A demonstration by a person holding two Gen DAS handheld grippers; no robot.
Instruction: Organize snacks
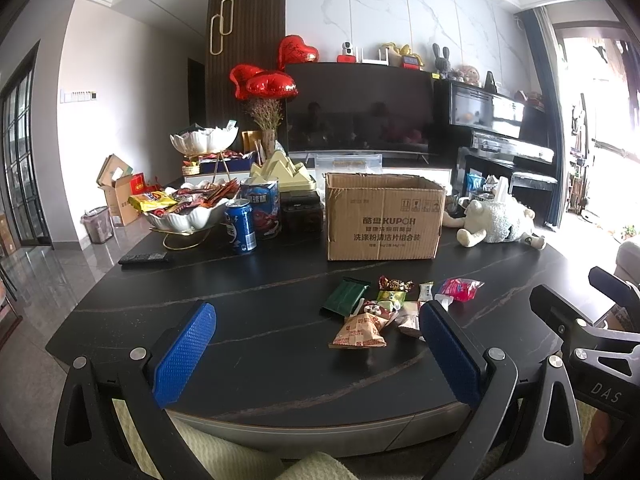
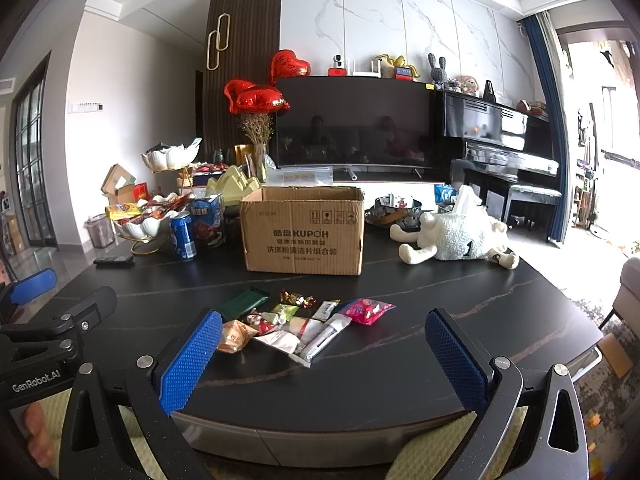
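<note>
Presently both the left gripper [image 1: 316,354] and right gripper [image 2: 324,358] hang with jaws wide and empty near the snack packets [image 2: 296,322] heaped before the open cardboard box [image 2: 304,232] on the worktop [image 2: 480,300], where overlapping slippery wrappers risk a double pick.

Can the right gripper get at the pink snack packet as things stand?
Probably yes. The right gripper is empty with its jaws wide open, and the pink snack packet lies at the right edge of the snack pile on the dark table, uncovered, with bare tabletop on its right side.
</note>
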